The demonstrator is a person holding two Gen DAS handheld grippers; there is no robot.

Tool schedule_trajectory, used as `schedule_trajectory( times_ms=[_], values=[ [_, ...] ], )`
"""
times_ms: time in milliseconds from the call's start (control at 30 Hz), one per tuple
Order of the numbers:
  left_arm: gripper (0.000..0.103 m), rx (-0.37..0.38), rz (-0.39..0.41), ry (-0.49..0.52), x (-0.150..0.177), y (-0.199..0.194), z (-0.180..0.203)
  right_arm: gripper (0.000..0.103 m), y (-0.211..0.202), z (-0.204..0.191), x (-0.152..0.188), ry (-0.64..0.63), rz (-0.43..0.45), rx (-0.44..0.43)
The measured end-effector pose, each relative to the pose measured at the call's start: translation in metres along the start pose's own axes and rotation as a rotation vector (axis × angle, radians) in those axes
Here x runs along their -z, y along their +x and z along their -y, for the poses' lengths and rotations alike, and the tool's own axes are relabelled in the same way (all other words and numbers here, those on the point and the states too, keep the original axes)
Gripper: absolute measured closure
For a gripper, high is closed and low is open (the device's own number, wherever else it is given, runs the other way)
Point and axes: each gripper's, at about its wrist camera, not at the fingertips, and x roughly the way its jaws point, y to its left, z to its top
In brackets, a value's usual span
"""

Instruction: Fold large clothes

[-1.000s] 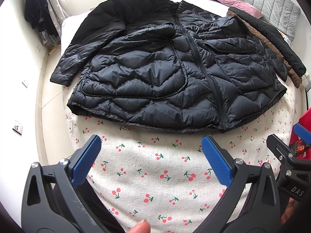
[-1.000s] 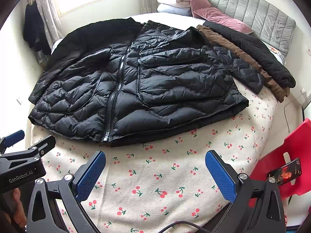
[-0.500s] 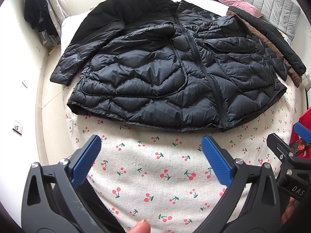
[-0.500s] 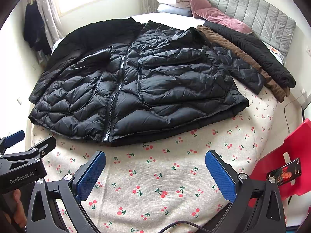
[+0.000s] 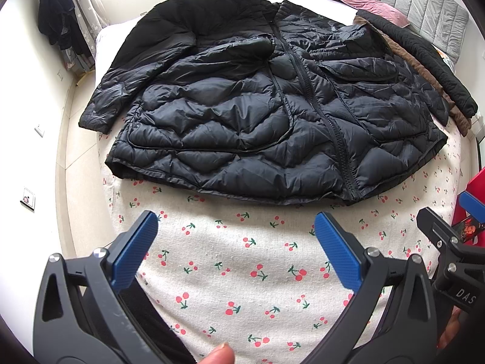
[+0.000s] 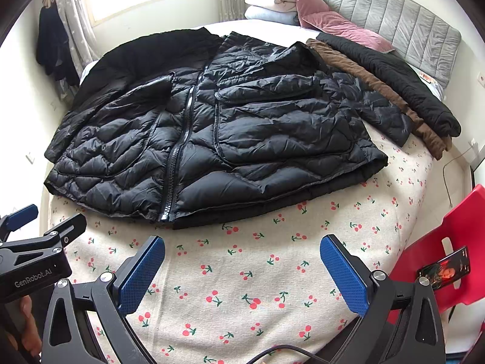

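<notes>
1. Bed (image 5: pixel 272 273) with cherry-print cover: fills the space under and ahead of both grippers. The bare printed strip lies between the jaws and the garment.
2. Black puffer jacket (image 5: pixel 257 127): the task item. It lies flat, front up and zipped, well ahead of both sets of jaws, with the hem (image 6: pixel 212 218) as its nearest edge. No body fold is visible. The sleeve (image 5: pixel 121 91) ahead-left of the left jaws lies out to the side; the sleeve (image 6: pixel 379 112) ahead-right of the right jaws does too. Judgement: folding has not started; only the lay-out is done.
3. Second dark garment with brown lining (image 6: pixel 394 91): sits beyond the jacket, far ahead-right of the right jaws, along the headboard side. It looks unfolded and is probably next in the queue.
4. Red chair (image 6: pixel 439 257) with a phone on it: to the right of the right jaws, off the bed. It plays no part in the task.
5. Left gripper (image 5: pixel 236 242): jaws spread wide, holding nothing, short of the hem and clear of the fabric.
6. Right gripper (image 6: pixel 242 267): the same, jaws spread wide and empty, with the hem just ahead.
7. Remaining, as judged: bring the sleeves in, fold the body across, then fold hem to collar. That is essentially the whole task.
</notes>
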Motion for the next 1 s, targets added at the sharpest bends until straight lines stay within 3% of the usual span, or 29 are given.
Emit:
schedule_trajectory(
  times_ms=[333,600,700,800,900,1000],
  values=[
    [0.000,-0.020,-0.015,-0.004,0.006,0.002,-0.004,0.000,0.004,-0.001,0.000,-0.008,-0.007,0.001],
    [0.000,-0.059,-0.022,0.098,0.001,0.004,0.000,0.000,0.015,0.006,-0.013,-0.074,0.001,0.014],
    [0.000,-0.026,0.012,0.089,-0.002,0.006,-0.006,0.000,0.022,0.015,-0.022,-0.089,-0.001,0.033],
    [0.000,-0.005,0.155,0.072,-0.008,0.005,-0.010,0.000,0.030,0.024,-0.029,-0.110,-0.010,0.051],
    [0.000,0.094,0.120,0.029,-0.016,0.010,-0.025,0.000,0.042,0.038,-0.039,-0.131,-0.031,0.065],
    [0.000,0.127,0.042,0.000,-0.029,0.021,-0.046,0.000,0.052,0.059,-0.050,-0.127,-0.058,0.035]
  ],
)
